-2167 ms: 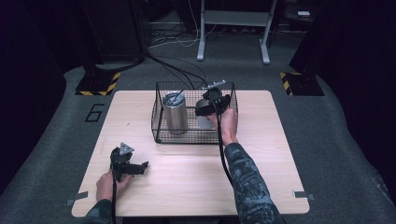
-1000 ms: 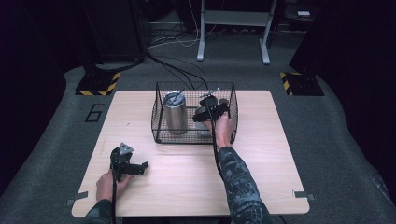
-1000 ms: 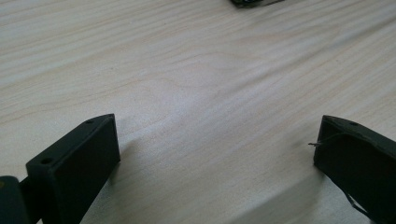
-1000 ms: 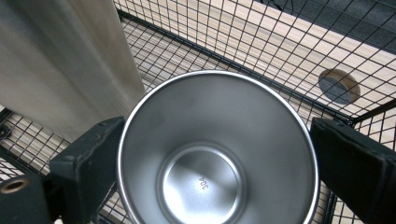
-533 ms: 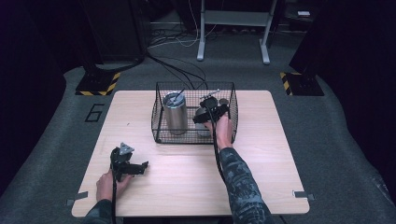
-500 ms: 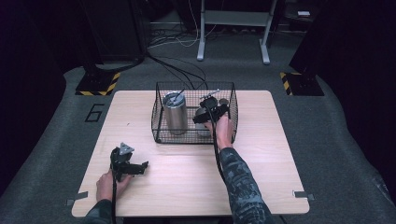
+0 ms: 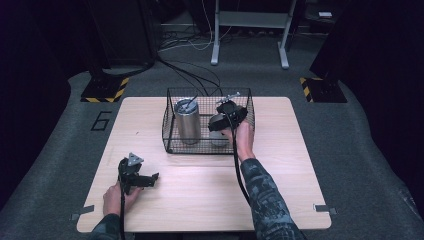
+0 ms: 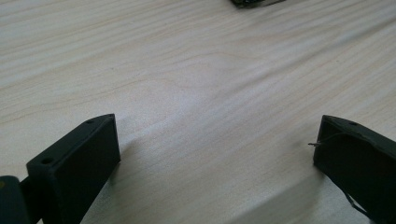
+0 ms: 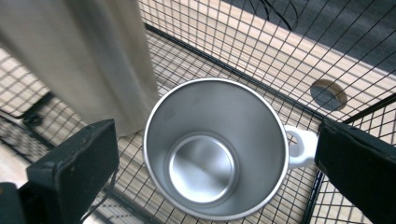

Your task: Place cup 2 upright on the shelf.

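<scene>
A black wire basket [image 7: 172, 135] stands at the back middle of the wooden table [image 7: 280, 165]. Inside it, on the left, is a tall steel tumbler [image 7: 187, 122] with a lid. To its right an empty steel mug [image 9: 210, 149] with a white handle [image 9: 299, 147] stands upright on the basket floor. My right gripper [image 7: 220, 122] hovers just over the mug [image 7: 219, 136], open, its jaws spread wider than the rim. My left gripper [image 7: 152, 179] rests open on bare wood at the front left, with nothing between its fingers [image 8: 79, 158].
The tumbler's pale wall [image 9: 84, 56] rises close beside the right gripper's left jaw. The basket's mesh walls [image 9: 355, 60] enclose the mug on the far and right sides. A round hole [image 9: 329, 93] shows in the tabletop beyond the basket. Cables [image 7: 195, 75] lie on the floor behind.
Over two seconds my right gripper dropped a little lower over the basket's right half. In the last half second nothing has visibly moved. The left gripper has stayed put.
</scene>
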Available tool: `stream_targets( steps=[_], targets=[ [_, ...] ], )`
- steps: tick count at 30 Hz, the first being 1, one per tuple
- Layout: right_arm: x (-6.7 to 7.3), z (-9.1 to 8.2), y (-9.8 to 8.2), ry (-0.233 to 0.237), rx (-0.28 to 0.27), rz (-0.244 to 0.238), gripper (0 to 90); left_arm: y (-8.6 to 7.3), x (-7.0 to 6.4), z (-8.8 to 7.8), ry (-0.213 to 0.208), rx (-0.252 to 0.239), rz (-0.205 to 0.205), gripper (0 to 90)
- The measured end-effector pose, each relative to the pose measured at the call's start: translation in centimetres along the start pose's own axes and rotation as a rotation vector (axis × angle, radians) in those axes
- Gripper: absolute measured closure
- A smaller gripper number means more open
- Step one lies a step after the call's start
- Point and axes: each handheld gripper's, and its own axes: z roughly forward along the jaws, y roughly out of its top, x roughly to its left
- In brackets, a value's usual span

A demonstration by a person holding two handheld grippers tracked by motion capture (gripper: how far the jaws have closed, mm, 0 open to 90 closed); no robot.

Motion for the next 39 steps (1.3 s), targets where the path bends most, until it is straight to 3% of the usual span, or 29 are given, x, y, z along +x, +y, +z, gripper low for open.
stream_targets(
  steps=[4,7,9,14,15,19,21,30,31,39],
  targets=[
    [0.2,-1.3,-0.1,0.057,-0.009,-0.006,0.0,0.0,0.0,0.0,-0.001,0.006,0.008,0.2],
    [0.5,-2.2,-0.4,0.065,-0.009,-0.041,0.0,0.0,0.0,0.0,0.000,0.001,0.002,0.2],
    [0.6,-3.8,-0.8,0.090,-0.027,-0.057,0.0,0.0,0.1,-0.1,-0.002,0.012,0.014,0.2],
    [1.0,-5.9,-1.5,0.110,-0.048,-0.078,0.0,0.0,0.0,0.0,-0.001,0.004,0.004,0.2],
    [1.1,-6.5,-1.7,0.110,-0.051,-0.085,0.0,0.0,0.2,-0.1,0.001,0.014,0.027,0.2],
    [1.3,-8.7,-2.8,0.123,-0.069,-0.116,0.0,0.0,0.2,-0.1,0.002,0.014,0.029,0.2],
    [1.3,-10.2,-3.9,0.123,-0.087,-0.124,0.0,0.0,0.2,-0.1,0.000,0.014,0.024,0.2],
    [0.0,-13.5,-8.1,0.094,-0.122,-0.094,0.0,0.0,0.2,-0.1,0.002,0.014,0.026,0.2],
    [-0.3,-13.7,-8.6,0.094,-0.123,-0.104,0.0,0.0,0.2,-0.1,0.003,0.010,0.023,0.2],
    [-3.2,-14.3,-14.2,0.055,-0.109,-0.035,0.0,0.0,0.2,-0.1,0.000,0.013,0.024,0.3]
  ],
)
